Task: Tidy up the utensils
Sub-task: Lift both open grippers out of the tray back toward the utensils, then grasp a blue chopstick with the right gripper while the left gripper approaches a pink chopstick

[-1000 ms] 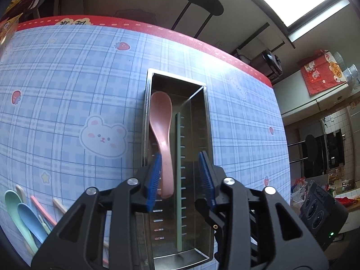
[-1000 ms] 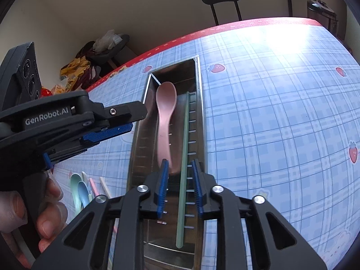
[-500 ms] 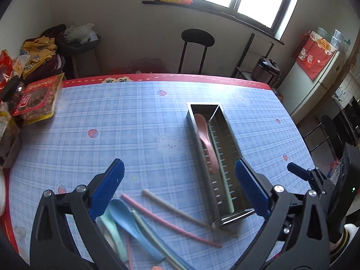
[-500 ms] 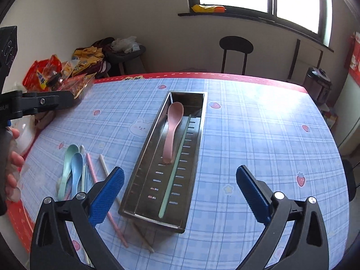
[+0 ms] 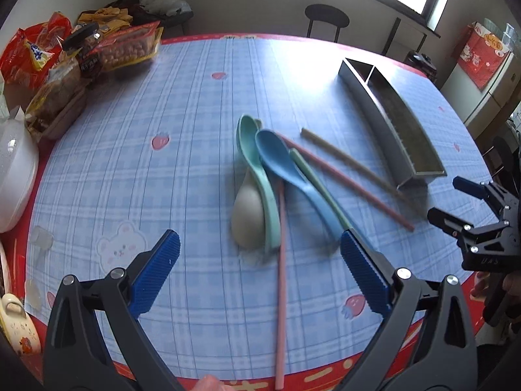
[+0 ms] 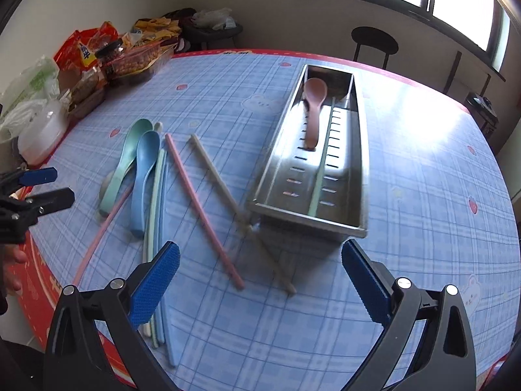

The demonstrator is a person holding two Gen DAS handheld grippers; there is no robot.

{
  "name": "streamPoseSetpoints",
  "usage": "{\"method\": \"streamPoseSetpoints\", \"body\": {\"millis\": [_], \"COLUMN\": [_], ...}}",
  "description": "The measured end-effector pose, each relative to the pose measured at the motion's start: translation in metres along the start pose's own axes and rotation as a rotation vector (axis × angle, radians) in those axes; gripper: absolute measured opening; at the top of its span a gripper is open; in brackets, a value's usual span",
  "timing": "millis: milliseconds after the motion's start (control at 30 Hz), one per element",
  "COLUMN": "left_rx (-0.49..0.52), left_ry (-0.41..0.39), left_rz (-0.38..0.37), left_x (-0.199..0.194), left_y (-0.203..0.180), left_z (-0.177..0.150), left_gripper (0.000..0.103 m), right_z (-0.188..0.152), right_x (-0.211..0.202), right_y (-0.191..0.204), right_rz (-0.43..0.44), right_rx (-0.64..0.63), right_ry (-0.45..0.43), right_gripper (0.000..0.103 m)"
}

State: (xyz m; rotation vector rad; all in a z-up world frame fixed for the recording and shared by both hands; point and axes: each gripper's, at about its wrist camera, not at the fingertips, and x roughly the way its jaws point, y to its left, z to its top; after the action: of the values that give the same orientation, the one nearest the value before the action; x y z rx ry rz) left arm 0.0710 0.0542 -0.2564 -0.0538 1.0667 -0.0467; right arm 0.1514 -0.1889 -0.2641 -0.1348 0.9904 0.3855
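Note:
A steel utensil tray [image 6: 361, 176] holds a pink spoon [image 6: 314, 110] and a green chopstick [image 6: 320, 169]; it also shows in the left wrist view [image 5: 374, 110]. Loose on the tablecloth lie a green spoon [image 5: 257, 169], a blue spoon [image 5: 280, 163], a beige spoon [image 5: 247, 218], pink chopsticks [image 5: 280, 293] and a beige chopstick [image 5: 342, 156]. My left gripper [image 5: 259, 267] is open and empty, just short of the spoons. My right gripper [image 6: 259, 280] is open and empty, near the tray's near end and the chopsticks [image 6: 202, 205].
Snack bags [image 5: 127, 49] and a white lidded container [image 5: 13, 176] crowd the table's left side. A black stool [image 6: 374, 40] stands beyond the far edge. The red table edge [image 5: 228, 384] is close below my left gripper.
Both grippers have let go of the pink spoon and green chopstick in the tray, opened wide and pulled back. My left gripper has swung left over the loose spoons.

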Motion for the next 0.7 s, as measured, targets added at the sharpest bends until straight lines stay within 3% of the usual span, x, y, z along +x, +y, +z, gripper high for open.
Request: {"method": "streamPoseSetpoints", "body": {"millis": [233,267,400,467,700], "left_rx": [0.007,0.015,0.015,-0.005,0.013], "left_ry": [0.068,0.069,0.063,0.072,0.08], "left_rz": [-0.036,-0.032,-0.054,-0.1,-0.104], "left_x": [0.022,0.022,0.021,0.021,0.019], "left_y": [0.007,0.007,0.013,0.018,0.021], "left_z": [-0.033,-0.035,-0.038,-0.037,-0.036], "left_gripper": [0.097,0.097,0.097,0.097,0.097], "right_z": [-0.013,-0.014,-0.016,-0.015,-0.005], "right_x": [0.025,0.027,0.036,0.037,0.039], "right_y": [0.036,0.038,0.045,0.049,0.063], "right_rz": [0.027,0.032,0.054,0.062,0.071], "right_rx": [-0.033,-0.024,-0.025,-0.028,-0.061], "right_ry": [0.107,0.111,0.15,0.144,0.134], "right_gripper": [0.097,0.093,0.062,0.057,0.038]}}
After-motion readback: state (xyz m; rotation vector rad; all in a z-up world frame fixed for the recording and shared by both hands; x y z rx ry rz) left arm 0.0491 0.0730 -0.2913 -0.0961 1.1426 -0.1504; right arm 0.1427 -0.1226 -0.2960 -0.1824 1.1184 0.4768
